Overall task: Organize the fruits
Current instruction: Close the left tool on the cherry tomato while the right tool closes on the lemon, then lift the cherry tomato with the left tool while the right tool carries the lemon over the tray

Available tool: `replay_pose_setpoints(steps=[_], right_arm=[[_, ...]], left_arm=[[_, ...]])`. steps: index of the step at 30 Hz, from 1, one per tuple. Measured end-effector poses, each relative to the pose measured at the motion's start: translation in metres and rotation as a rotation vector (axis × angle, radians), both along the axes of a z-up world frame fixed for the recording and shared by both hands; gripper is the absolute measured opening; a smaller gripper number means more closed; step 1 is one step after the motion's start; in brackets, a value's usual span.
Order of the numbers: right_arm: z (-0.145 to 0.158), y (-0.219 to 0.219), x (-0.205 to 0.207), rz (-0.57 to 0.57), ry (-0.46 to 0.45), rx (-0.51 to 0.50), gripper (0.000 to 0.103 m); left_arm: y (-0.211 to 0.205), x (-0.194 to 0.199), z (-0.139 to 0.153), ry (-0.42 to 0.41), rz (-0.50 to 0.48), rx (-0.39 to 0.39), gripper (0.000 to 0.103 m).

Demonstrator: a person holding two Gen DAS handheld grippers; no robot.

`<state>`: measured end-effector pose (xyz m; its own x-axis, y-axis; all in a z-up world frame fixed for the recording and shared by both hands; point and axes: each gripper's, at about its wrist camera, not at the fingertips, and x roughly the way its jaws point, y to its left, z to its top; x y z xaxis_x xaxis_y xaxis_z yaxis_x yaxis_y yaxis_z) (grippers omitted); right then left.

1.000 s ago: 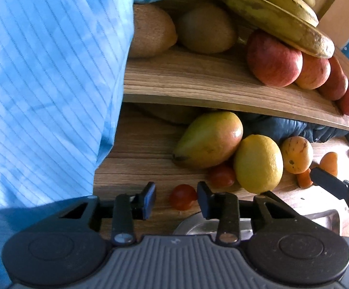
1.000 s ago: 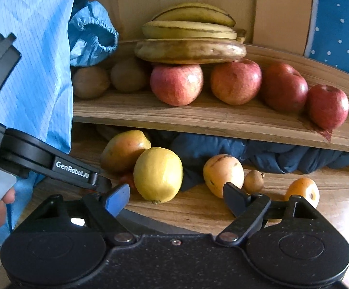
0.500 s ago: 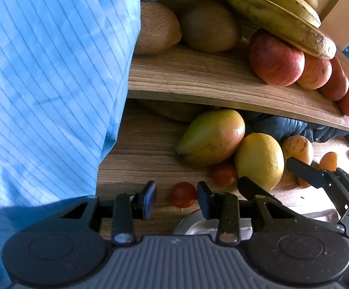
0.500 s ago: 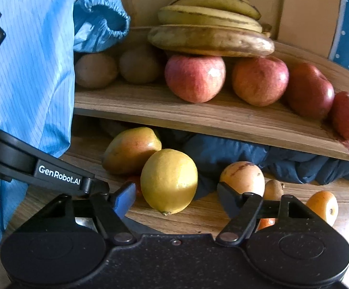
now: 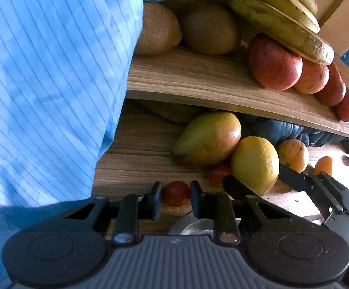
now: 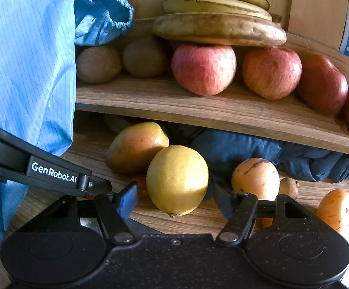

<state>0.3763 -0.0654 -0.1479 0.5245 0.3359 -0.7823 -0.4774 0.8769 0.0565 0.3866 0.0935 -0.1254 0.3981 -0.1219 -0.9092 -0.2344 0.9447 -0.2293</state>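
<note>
Two claws are in view. My left claw [image 5: 175, 198] has just closed and pinches a cherry tomato [image 5: 176, 193] on the table [image 5: 136, 159]. My right claw [image 6: 175, 198] has been narrowing, its fingers flanking the lemon [image 6: 177, 180], pads apart from it. Beyond lies a mango [image 6: 136, 147]; apples [image 6: 203, 69] and bananas [image 6: 218, 27] occupy the shelf [image 6: 198, 110].
</note>
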Motion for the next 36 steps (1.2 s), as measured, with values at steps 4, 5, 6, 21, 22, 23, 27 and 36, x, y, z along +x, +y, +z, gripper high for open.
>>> replay_pose_setpoints(steps=[4,5,6,21,22,23,27,36], right_arm=[[0.000,0.000,-0.003,-0.004,-0.005,0.009,0.061],[0.001,-0.002,-0.003,-0.011,-0.005,0.015,0.058],[0.001,-0.005,-0.003,-0.020,-0.004,0.020,0.056],[0.013,-0.024,-0.007,-0.079,-0.007,0.070,0.055],[0.013,-0.025,-0.008,-0.083,-0.006,0.071,0.055],[0.013,-0.024,-0.009,-0.086,-0.006,0.072,0.055],[0.010,-0.025,-0.014,-0.093,-0.001,0.073,0.055],[0.006,-0.025,-0.015,-0.081,0.003,0.053,0.057]], left_arm=[[0.004,-0.003,0.004,-0.012,0.004,-0.003,0.026],[0.004,-0.004,0.005,-0.013,0.003,-0.002,0.026],[0.004,-0.005,0.005,-0.013,0.002,-0.002,0.026],[0.000,-0.013,0.015,-0.025,-0.007,-0.002,0.026],[0.000,-0.014,0.016,-0.026,-0.007,-0.001,0.026],[0.000,-0.015,0.016,-0.027,-0.007,-0.001,0.026],[-0.004,-0.015,0.017,-0.031,-0.007,0.000,0.026],[-0.004,-0.014,0.015,-0.032,-0.008,-0.002,0.026]])
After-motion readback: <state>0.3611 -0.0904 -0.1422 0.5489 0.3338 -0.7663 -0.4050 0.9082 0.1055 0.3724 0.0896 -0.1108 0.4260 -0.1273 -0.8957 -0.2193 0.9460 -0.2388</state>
